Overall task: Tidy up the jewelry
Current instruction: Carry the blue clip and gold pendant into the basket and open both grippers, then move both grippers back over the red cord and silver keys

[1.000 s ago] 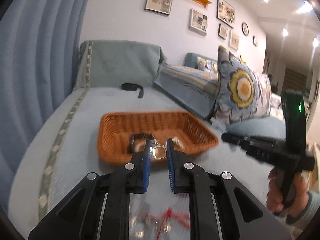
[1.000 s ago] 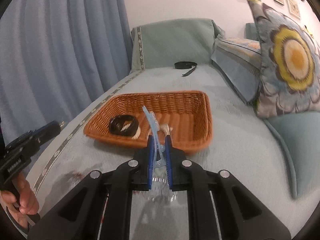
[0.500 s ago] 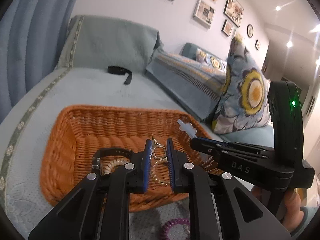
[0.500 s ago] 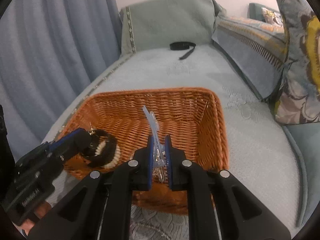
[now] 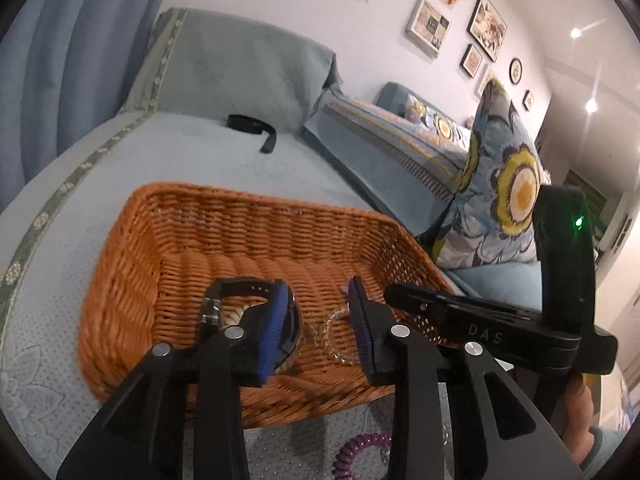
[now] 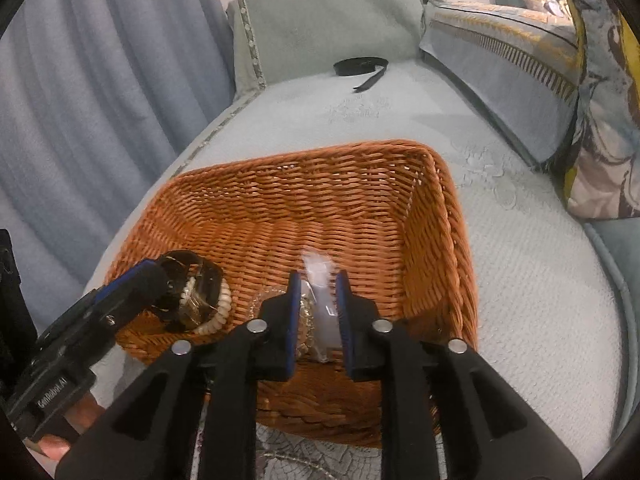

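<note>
- Both grippers hang over the wicker basket [image 6: 436, 208] on the sofa, the drop spot.
- Left gripper [image 5: 318, 334] fingers have just parted, empty; gold chain [image 5: 334, 338] lies below.
- Right gripper [image 6: 318, 316] fingers have just loosened around the clear hair clip [image 6: 320, 300], at six o'clock in the basket.

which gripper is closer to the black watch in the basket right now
Left. The left gripper hangs right over the black watch in the wicker basket, one finger almost touching it. The right gripper hangs beside it, nearer the basket's middle.
</note>
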Demonstrator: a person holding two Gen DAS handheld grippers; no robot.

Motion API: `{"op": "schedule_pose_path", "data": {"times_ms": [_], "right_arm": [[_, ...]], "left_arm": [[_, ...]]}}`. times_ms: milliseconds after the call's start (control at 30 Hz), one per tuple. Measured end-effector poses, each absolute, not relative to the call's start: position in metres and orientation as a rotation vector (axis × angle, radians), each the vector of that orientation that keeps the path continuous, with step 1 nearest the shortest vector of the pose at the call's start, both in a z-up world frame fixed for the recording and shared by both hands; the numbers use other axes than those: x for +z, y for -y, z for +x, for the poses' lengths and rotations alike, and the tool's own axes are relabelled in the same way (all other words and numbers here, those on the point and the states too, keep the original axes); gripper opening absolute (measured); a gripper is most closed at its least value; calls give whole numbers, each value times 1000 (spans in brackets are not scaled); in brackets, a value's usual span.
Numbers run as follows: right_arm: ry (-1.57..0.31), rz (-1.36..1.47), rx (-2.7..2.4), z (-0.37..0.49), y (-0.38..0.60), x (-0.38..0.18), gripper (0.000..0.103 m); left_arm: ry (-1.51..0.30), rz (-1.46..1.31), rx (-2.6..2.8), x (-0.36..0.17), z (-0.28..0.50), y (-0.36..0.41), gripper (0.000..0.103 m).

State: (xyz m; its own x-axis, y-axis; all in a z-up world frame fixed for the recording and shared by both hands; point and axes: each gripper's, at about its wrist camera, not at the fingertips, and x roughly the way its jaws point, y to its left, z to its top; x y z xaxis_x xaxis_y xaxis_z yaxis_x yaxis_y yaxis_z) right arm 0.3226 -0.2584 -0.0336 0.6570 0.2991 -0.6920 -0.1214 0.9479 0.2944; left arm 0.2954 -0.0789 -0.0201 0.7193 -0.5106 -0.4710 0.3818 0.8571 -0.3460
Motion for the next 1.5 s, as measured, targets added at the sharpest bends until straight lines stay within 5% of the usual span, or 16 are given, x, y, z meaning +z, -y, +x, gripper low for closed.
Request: {"op": "schedule_pose_path", "data": {"times_ms": [67, 700, 1500], "right_arm": [[-809, 220, 225, 319, 259, -31, 30], [-677, 179, 287, 209, 252, 7, 31], [-812, 42, 398, 124, 185, -62, 31]], "left_arm": [[-566, -245, -506, -15, 291, 75, 38], [-420, -243, -461, 34, 183, 15, 40], [-736, -228, -342, -66, 137, -22, 38]]}}
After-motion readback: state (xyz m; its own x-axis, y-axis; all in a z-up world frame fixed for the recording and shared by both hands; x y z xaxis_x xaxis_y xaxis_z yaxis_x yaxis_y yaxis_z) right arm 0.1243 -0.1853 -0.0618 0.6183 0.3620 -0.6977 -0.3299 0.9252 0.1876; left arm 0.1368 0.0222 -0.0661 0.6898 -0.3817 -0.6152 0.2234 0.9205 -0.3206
